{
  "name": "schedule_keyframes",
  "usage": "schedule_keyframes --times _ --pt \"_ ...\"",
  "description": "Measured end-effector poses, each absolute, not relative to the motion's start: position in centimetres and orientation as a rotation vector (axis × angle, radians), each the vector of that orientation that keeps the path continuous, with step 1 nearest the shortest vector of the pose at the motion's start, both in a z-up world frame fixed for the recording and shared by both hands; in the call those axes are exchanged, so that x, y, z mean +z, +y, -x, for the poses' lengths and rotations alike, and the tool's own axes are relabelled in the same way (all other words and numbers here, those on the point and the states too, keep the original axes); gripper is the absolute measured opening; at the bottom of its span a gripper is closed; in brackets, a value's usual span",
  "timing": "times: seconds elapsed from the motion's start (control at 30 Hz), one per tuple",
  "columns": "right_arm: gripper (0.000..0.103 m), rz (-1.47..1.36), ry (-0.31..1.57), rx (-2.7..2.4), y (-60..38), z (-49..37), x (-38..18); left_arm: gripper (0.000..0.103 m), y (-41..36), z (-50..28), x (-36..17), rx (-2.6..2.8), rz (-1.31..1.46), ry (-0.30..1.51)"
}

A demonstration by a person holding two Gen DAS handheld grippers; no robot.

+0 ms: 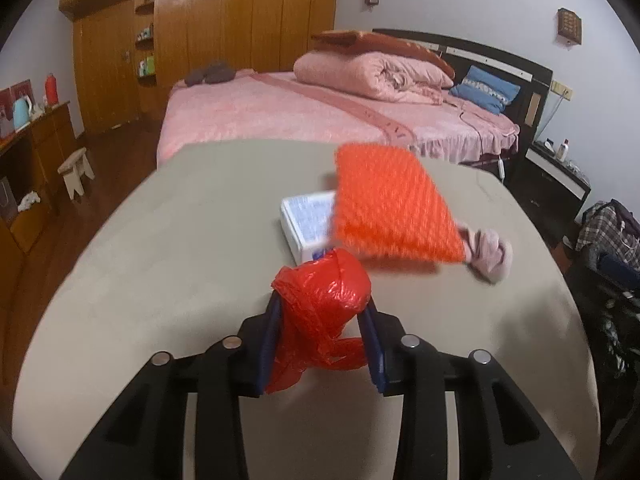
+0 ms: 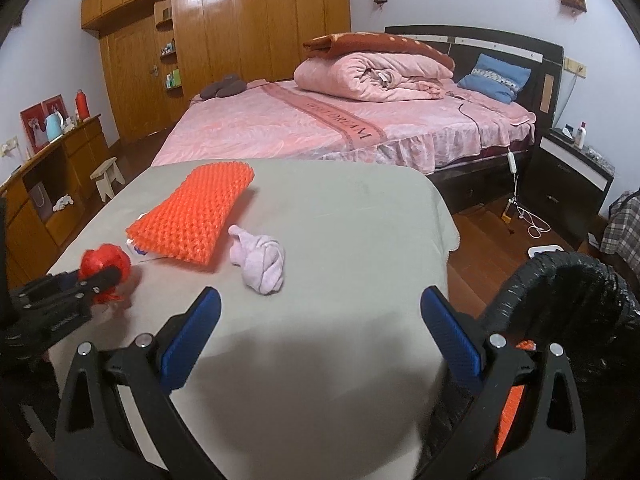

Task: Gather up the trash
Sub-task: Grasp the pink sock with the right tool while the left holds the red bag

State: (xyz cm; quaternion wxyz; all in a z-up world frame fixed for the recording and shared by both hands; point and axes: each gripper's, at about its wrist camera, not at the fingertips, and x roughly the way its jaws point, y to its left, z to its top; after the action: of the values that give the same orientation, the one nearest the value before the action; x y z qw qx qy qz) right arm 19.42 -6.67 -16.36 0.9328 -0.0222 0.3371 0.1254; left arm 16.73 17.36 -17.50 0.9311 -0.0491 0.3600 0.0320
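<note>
Red bag (image 1: pixel 324 304) clamped in left hand-held gripper (image 1: pixel 322 320); bedspread (image 2: pixel 340 124) reads "DREAM".

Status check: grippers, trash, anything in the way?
Left gripper shut on red plastic bag. Right gripper open, empty, above table. Orange mesh pad, pink knotted cloth left. Black bin at right edge; nothing blocking.

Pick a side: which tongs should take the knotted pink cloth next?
Right. The right tongs are open, empty and face the pink cloth; the left tongs are clamped on the red bag.
</note>
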Motion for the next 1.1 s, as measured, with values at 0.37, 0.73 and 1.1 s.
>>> schedule_keyframes --times 0.37,0.73,1.1 --pt "0.097 0.061 0.741 0.281 -3.8 -23.7 -18.3 0.037 18.4 -18.3 -16.6 0.097 0.1 0.71" --pt "0.053 0.077 0.863 0.361 -1.4 -26.3 -20.5 0.037 19.2 -18.3 -16.3 0.118 0.114 0.702" --pt "0.029 0.04 0.841 0.396 -2.4 -24.5 -19.0 0.037 18.2 -17.7 -15.4 0.108 0.1 0.689"
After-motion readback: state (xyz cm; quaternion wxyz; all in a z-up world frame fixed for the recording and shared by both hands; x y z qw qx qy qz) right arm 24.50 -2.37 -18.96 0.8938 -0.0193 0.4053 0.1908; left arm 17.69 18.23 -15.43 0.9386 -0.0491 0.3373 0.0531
